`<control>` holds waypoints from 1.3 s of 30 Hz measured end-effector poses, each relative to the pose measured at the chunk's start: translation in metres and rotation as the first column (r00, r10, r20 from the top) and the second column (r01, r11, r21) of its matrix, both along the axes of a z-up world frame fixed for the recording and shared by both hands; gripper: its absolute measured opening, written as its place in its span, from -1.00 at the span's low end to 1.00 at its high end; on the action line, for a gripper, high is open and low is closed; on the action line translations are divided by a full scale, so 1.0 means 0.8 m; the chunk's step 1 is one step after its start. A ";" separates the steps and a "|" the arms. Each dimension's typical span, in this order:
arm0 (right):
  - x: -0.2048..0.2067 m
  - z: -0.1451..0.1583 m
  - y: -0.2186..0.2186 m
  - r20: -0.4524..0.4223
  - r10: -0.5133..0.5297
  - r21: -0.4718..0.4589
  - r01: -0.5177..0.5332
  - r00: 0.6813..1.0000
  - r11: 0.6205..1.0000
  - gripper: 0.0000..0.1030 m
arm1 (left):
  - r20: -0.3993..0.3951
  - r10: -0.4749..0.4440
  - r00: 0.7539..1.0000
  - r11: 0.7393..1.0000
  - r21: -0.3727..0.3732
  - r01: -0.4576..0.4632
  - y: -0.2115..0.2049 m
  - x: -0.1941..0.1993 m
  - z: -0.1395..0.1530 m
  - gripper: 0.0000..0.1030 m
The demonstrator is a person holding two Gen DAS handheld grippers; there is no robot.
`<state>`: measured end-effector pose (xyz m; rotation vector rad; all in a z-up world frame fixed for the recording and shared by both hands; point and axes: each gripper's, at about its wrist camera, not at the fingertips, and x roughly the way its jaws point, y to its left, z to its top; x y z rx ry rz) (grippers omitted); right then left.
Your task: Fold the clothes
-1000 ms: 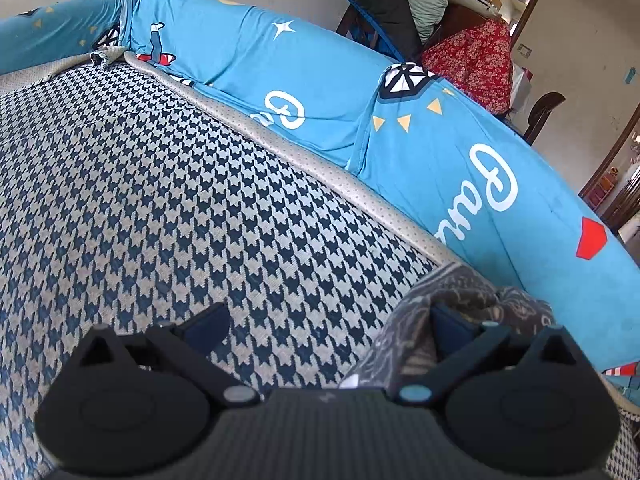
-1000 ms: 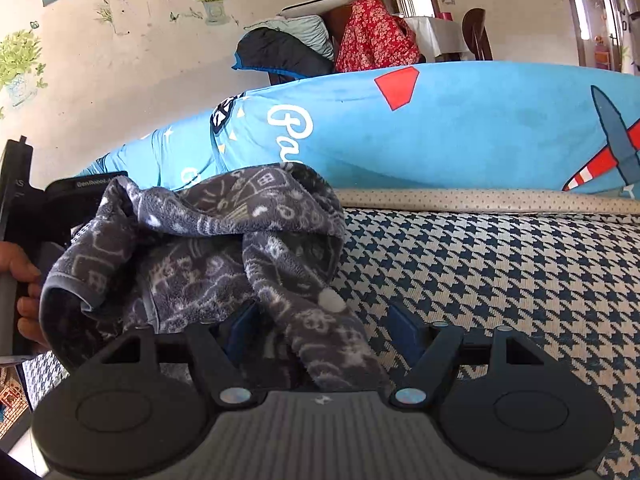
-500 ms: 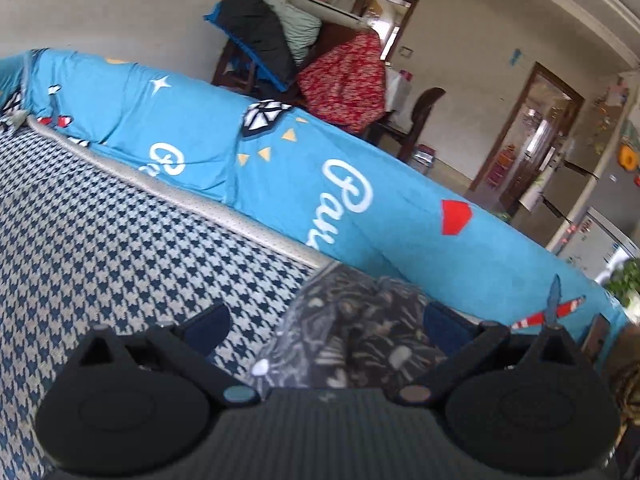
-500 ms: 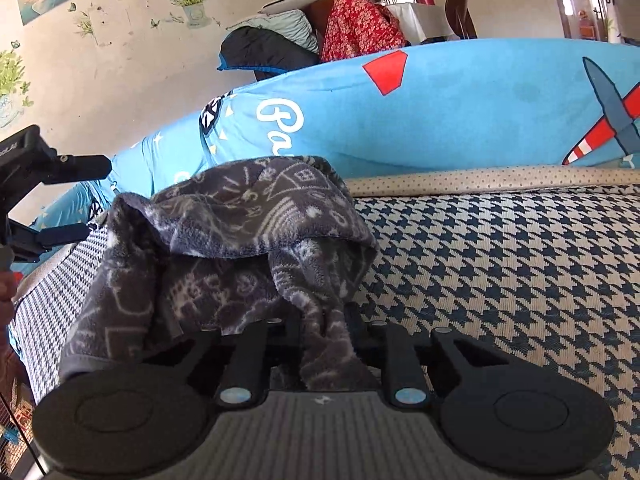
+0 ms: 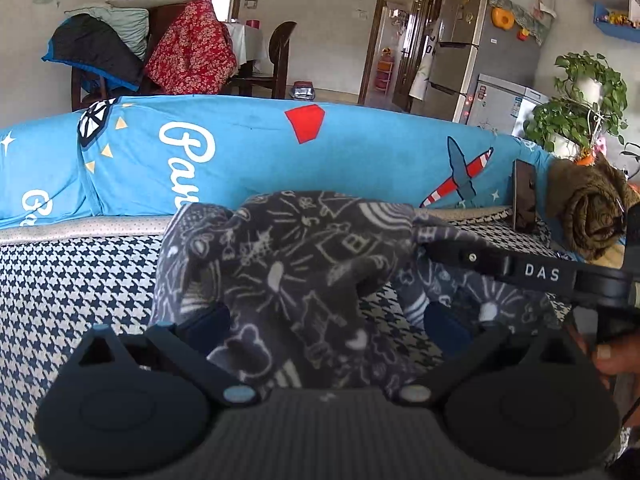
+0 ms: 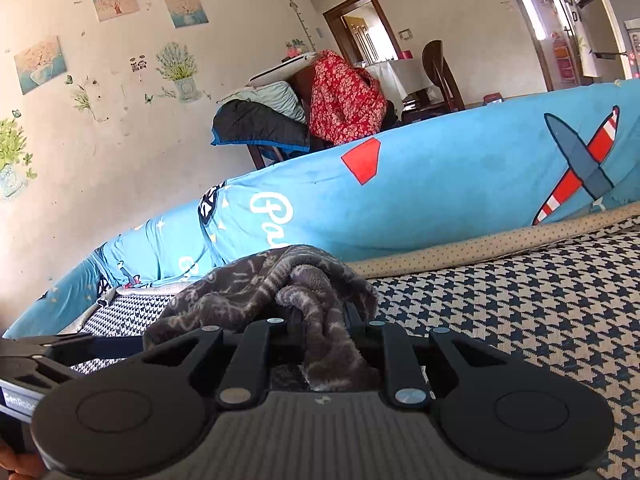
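Now the right gripper (image 6: pixel 320 320) pinches a fold of the soft gray cloth (image 5: pixel 288 264), which lies bunched on the checked sofa seat (image 6: pixel 520 312). Spread wide, the left gripper (image 5: pixel 324 320) has cloth between its fingers. Behind is a blue cushion (image 5: pixel 260 148) (with a red plane), a chair (image 5: pixel 280 52) and a fridge (image 5: pixel 472 40).
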<state>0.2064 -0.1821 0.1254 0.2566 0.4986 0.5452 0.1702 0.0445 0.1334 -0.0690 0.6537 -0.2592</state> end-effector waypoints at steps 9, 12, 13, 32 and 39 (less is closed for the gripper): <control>-0.008 0.024 -0.017 0.072 -0.051 -0.001 0.051 0.996 0.999 -0.67 | 0.034 0.295 0.955 0.949 0.106 -0.297 0.017 0.013 -0.002 1.00; -0.008 0.025 -0.024 0.076 -0.075 -0.011 0.076 0.994 0.997 -0.67 | 0.036 0.422 0.906 0.903 0.066 -0.424 0.041 0.016 0.000 1.00; -0.009 0.025 -0.025 0.077 -0.078 -0.016 0.080 0.994 0.997 -0.67 | 0.035 0.449 0.893 0.892 0.041 -0.450 0.050 0.016 0.002 1.00; 0.010 0.002 -0.026 -0.020 -0.185 -0.162 0.180 0.982 0.970 -0.44 | 0.033 0.611 0.791 0.791 -0.053 -0.609 0.105 0.012 0.009 1.00; 0.000 0.006 -0.018 0.021 -0.146 -0.164 0.148 0.989 0.975 -0.24 | 0.003 0.659 0.752 0.748 -0.102 -0.656 0.129 0.005 0.009 1.00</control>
